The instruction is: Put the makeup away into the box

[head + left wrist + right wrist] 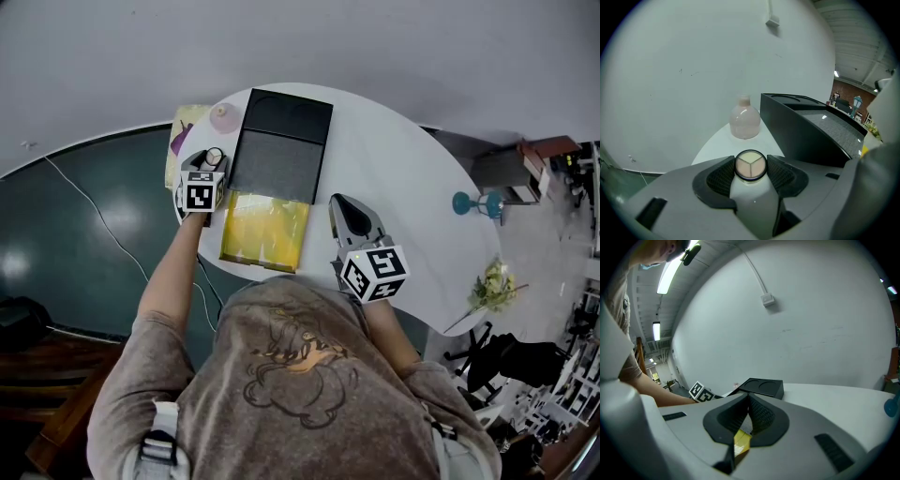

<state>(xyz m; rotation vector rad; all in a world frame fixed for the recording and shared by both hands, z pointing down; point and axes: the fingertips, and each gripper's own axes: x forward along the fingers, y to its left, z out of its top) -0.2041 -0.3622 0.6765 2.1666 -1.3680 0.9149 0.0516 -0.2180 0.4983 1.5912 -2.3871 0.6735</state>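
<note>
A small round compact (750, 167) with a three-part pale face stands on the white table (403, 178) at its left edge. My left gripper (750, 161) has both pads against its sides. From the head view, that gripper (214, 161) sits just left of the black box (279, 141), with the compact (215, 155) at its tips. A pink round bottle (745, 123) stands beyond it, next to the box's far left corner (225, 117). My right gripper (340, 202) hovers right of the box, its jaws (749, 399) shut with nothing in them.
The box's yellow section (265, 230) lies at the table's near edge. A yellow-green card (186, 127) hangs over the left edge. A teal stand (466, 202) and a plant (492, 281) lie off the table's right side. The floor is dark teal.
</note>
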